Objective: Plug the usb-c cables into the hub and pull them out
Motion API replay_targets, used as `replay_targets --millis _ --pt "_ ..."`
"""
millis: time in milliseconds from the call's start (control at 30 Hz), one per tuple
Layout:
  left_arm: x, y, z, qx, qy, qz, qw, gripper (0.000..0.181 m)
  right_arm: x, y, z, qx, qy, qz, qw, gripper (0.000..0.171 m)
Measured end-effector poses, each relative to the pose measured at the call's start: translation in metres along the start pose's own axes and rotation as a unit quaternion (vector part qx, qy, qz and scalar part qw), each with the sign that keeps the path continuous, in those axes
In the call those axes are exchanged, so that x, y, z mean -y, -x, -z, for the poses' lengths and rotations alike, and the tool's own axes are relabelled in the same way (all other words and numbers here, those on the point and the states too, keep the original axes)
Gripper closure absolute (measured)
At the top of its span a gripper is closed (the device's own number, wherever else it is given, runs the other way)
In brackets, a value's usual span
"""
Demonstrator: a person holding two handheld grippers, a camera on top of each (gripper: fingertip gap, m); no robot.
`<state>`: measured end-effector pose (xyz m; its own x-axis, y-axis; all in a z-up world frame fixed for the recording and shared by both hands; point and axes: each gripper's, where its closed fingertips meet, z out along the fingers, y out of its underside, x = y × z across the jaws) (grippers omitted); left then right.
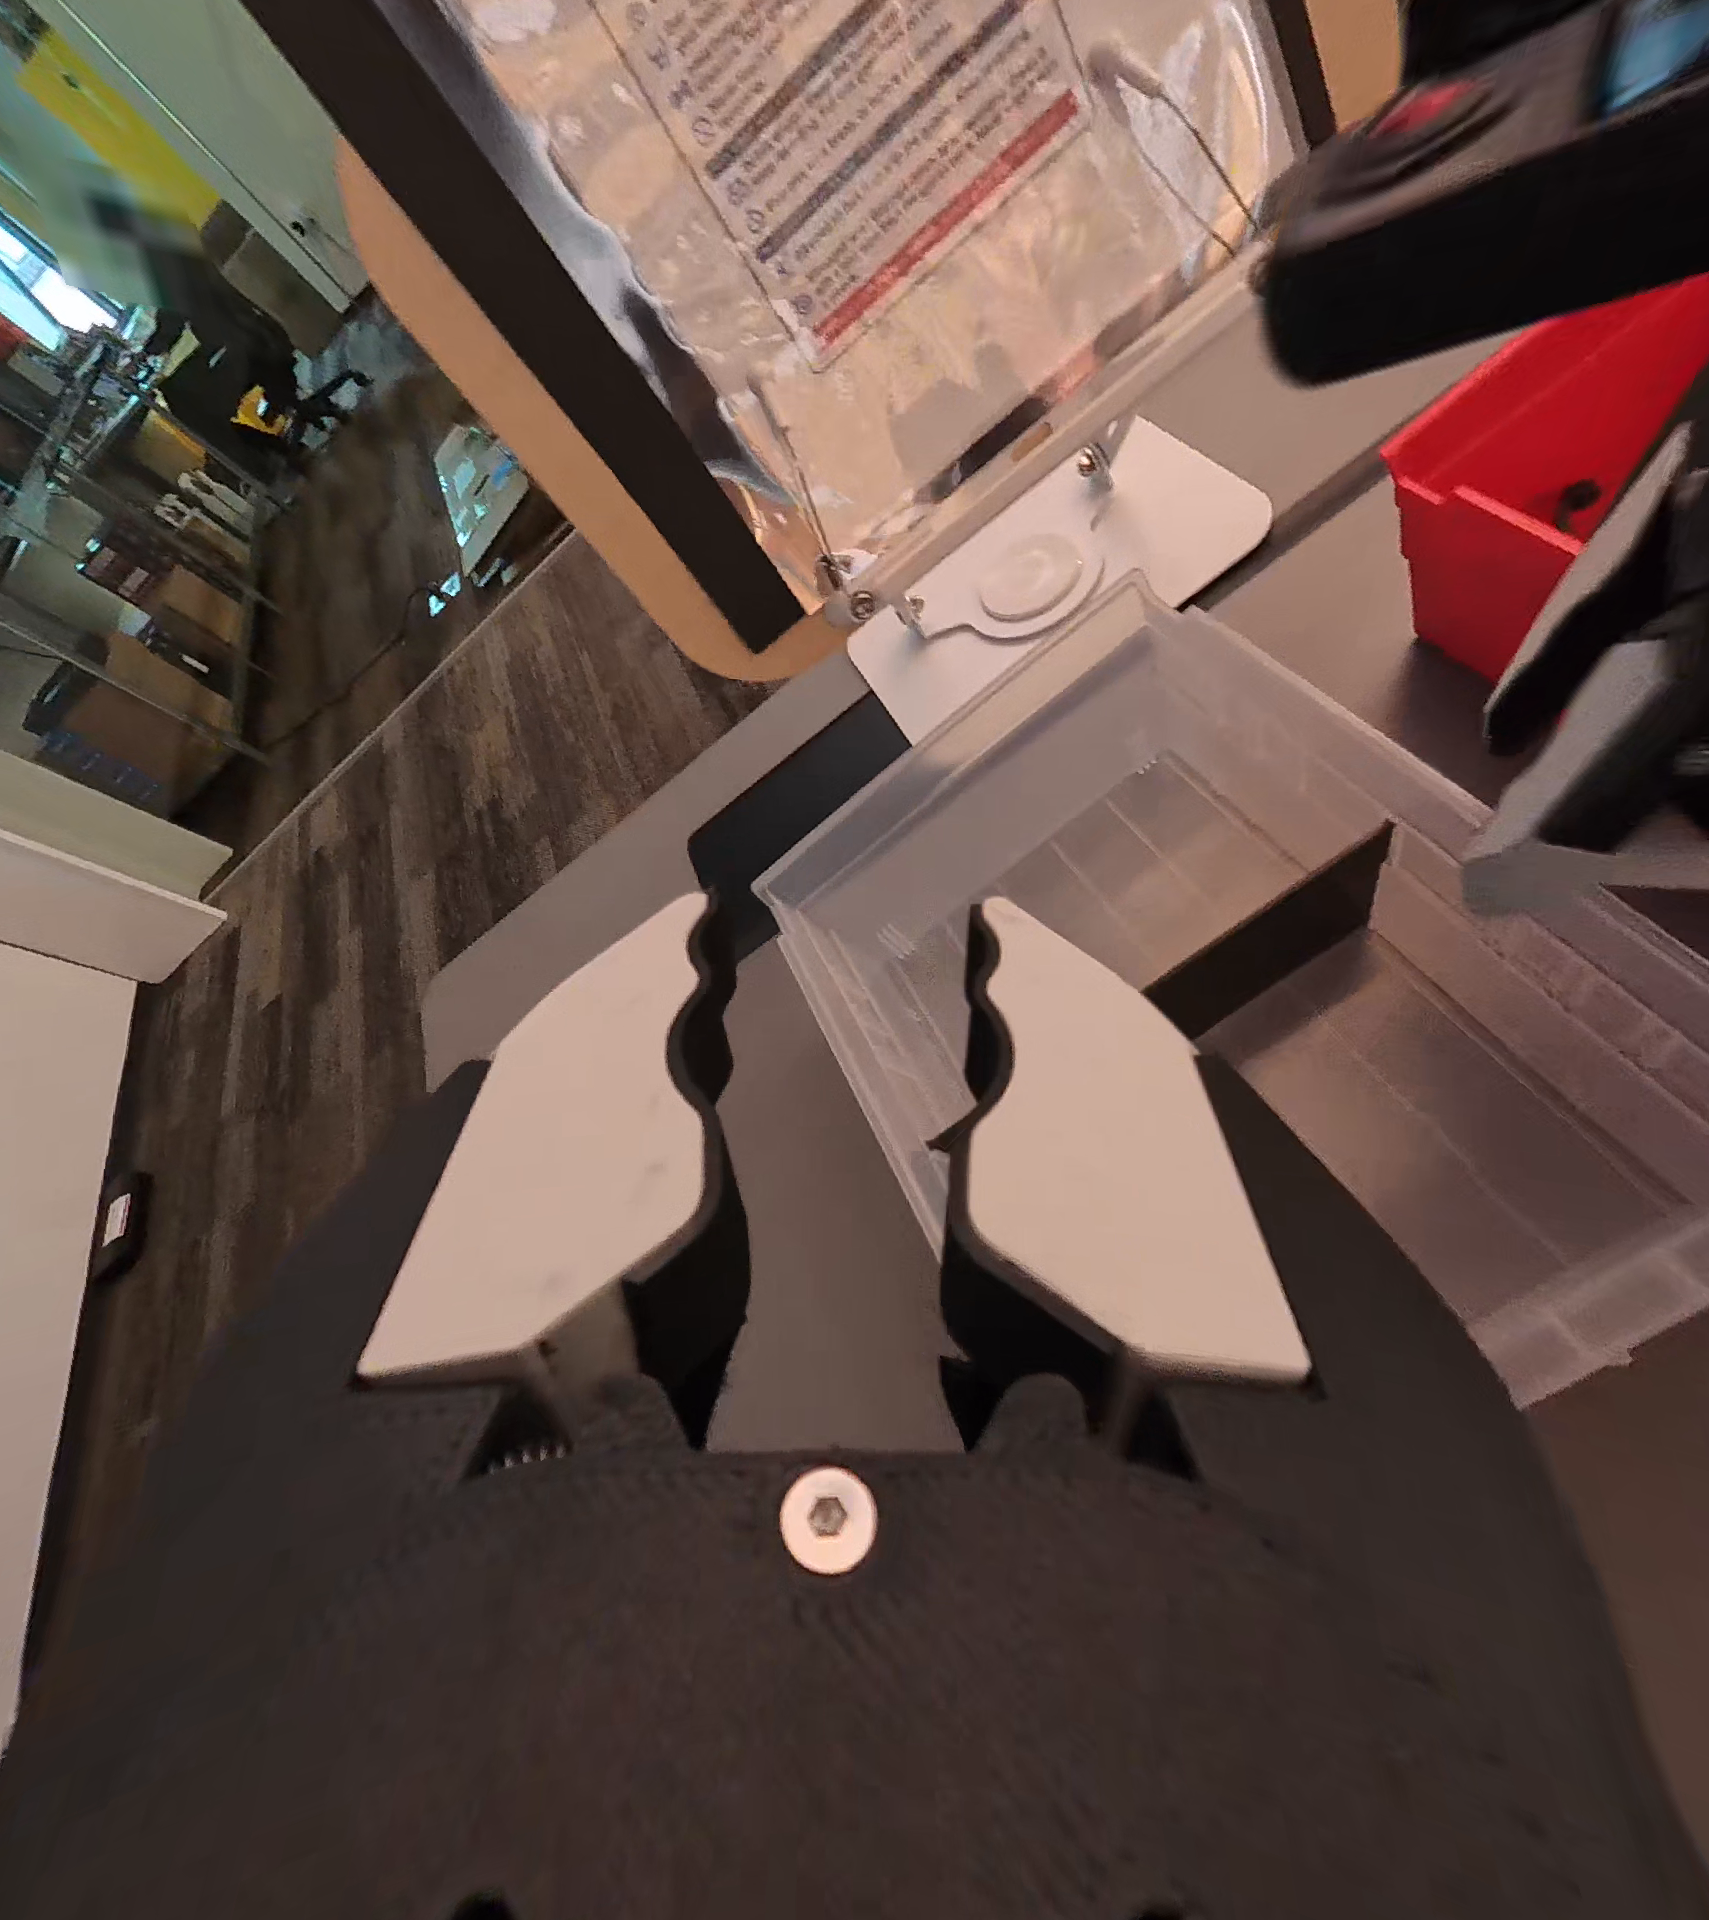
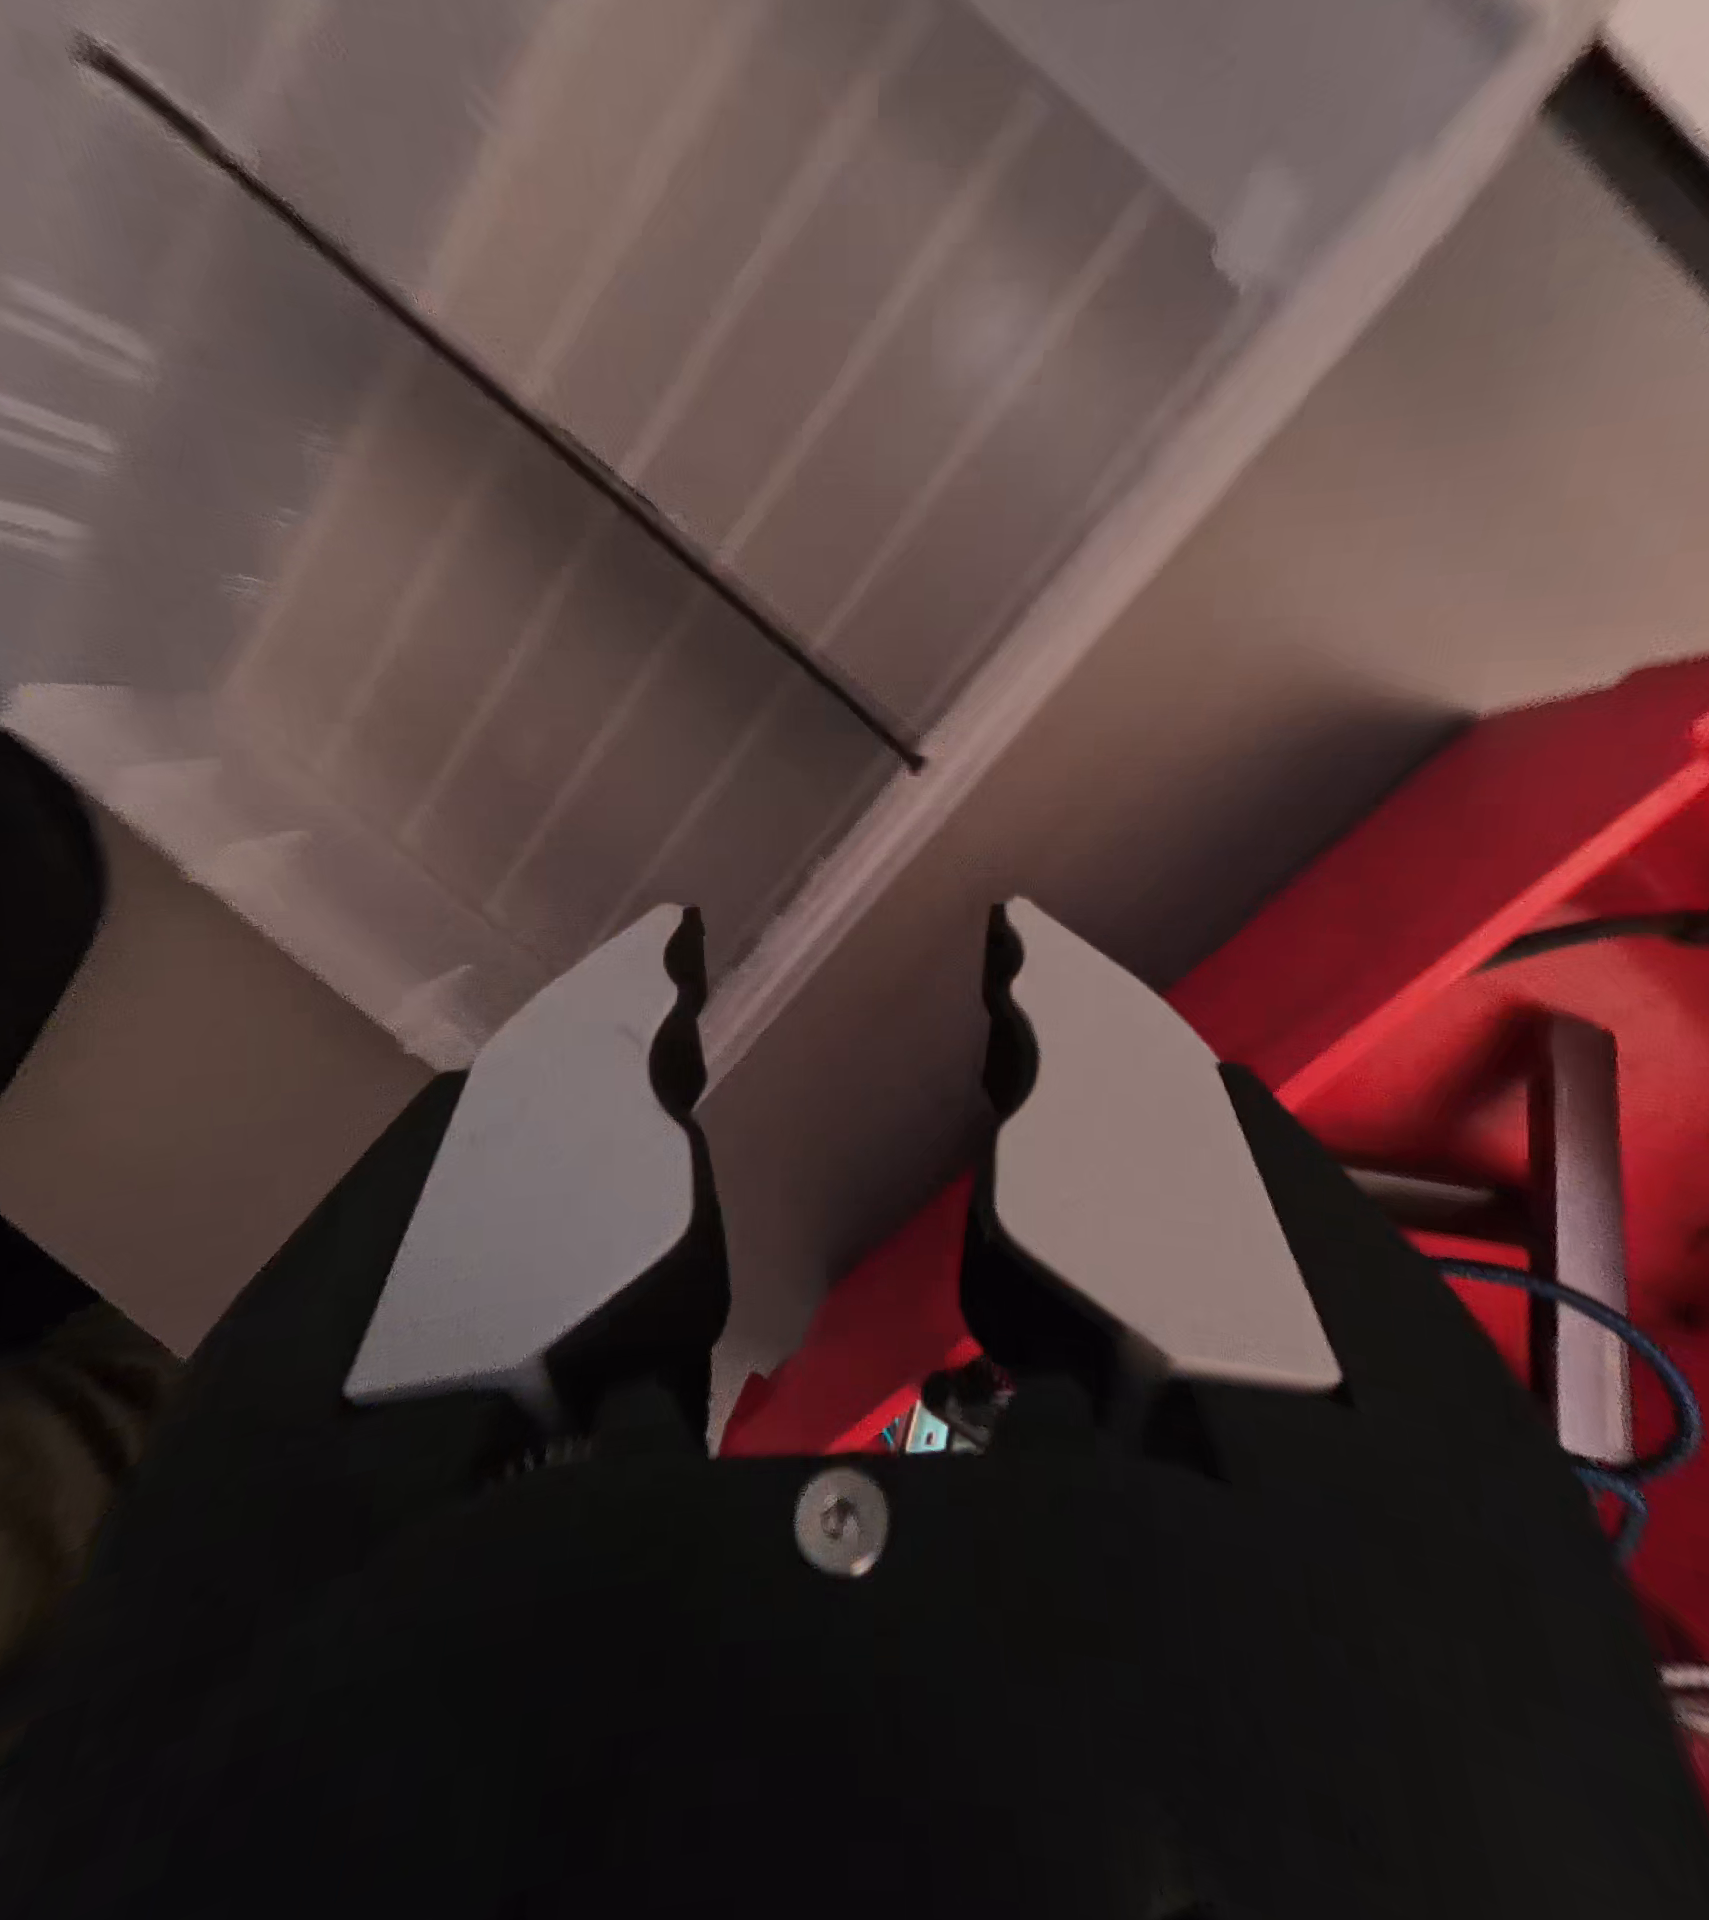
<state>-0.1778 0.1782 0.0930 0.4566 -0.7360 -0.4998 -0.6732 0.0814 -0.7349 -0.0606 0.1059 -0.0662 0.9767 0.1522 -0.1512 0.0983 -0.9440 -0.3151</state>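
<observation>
Both grippers are empty, jaws standing apart with nothing between them. The left gripper (image 1: 845, 914) hangs over the near corner of a clear plastic bin (image 1: 1452, 1091) on the dark worktop (image 1: 1660, 1558); that bin shows no cable or hub inside, only a dark divider. The right gripper (image 2: 839, 920) is over the worktop between the clear bin (image 2: 621, 468) and a red bin (image 2: 1452, 883).

The task items lie in the red bin, to the right of the right gripper and below its fingertips. A grey bar-shaped body (image 2: 1582, 1195), probably the hub though the view is motion-blurred, stands with its long axis running roughly parallel to the gripper fingers. A blue braided cable (image 2: 1660, 1382) loops just beside it, and a dark cable end (image 2: 1702, 925) lies farther up the bin.

Judgement: nothing is plugged or grasped yet. The right gripper is plainly the nearer; in the left wrist view the red bin (image 1: 1515, 488) sits well apart, beyond the clear bin. The coming move calls for the right gripper to swing rightward and down into the red bin.
</observation>
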Motion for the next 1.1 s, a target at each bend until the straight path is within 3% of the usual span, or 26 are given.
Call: replay_targets --millis 100,233,533,900,1100 --pt "0.006 -0.005 0.003 -0.001 -0.01 -0.006 1.0 0.136 -0.004 -0.002 -0.014 0.008 0.035 -0.053 0.998 0.119" --pt "0.02 -0.007 0.008 0.001 -0.046 0.0 0.999 0.132 -0.005 0.022 -0.033 0.085 0.059 -0.128 0.986 0.121" --pt "0.033 0.014 0.018 0.037 -0.098 0.049 0.993 0.117 -0.01 0.013 -0.074 0.096 0.085 -0.209 0.969 0.136" --pt "0.029 0.02 0.016 0.06 -0.09 0.057 0.993 0.109 -0.016 -0.01 -0.073 0.008 0.136 -0.154 0.979 0.165" --pt "0.047 -0.003 0.061 -0.051 -0.159 0.098 0.981 0.107 -0.01 0.012 -0.054 0.077 0.152 -0.151 0.974 0.167"
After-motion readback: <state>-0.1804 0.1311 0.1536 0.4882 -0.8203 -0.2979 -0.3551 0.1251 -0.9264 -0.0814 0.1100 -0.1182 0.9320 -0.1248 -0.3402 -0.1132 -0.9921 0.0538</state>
